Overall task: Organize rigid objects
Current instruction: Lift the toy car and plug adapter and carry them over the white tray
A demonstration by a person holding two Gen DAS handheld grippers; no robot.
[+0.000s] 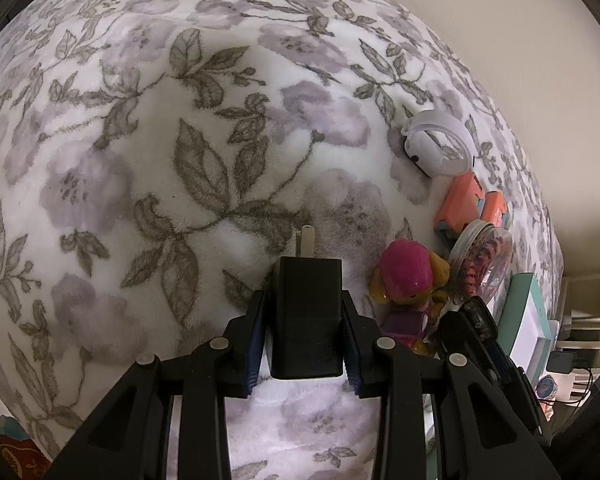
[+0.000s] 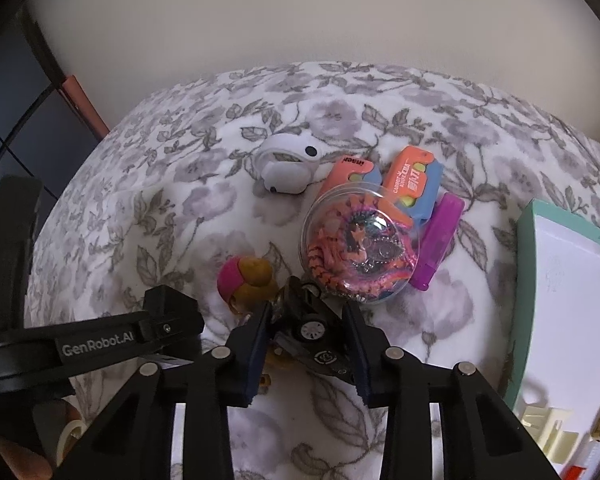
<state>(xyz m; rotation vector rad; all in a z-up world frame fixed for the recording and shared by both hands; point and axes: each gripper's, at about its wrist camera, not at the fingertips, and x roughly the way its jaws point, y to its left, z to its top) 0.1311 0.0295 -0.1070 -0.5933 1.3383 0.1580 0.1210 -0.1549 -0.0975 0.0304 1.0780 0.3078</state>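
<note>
Toy car (image 2: 312, 332) near blanket (image 1: 140, 160) edge (open floral expanse leftward)

A black plastic plug adapter (image 1: 306, 320) with pale prongs stands upright, prongs pointing away, clamped at its sides above the floral fleece bed cover (image 1: 148, 168). A small black toy car (image 2: 312, 332) with white wheel hubs is tilted nose-up, pinched between two pads. Just beside it sits a toy figure with a pink cap and tan ears (image 2: 246, 278). Behind lies a clear round plastic tub of orange and pink trinkets (image 2: 358, 246), touching two orange-and-blue carrot-knife toys (image 2: 410, 186), a purple plastic bar (image 2: 440, 236) and a white rounded gadget (image 2: 288, 164).
</note>
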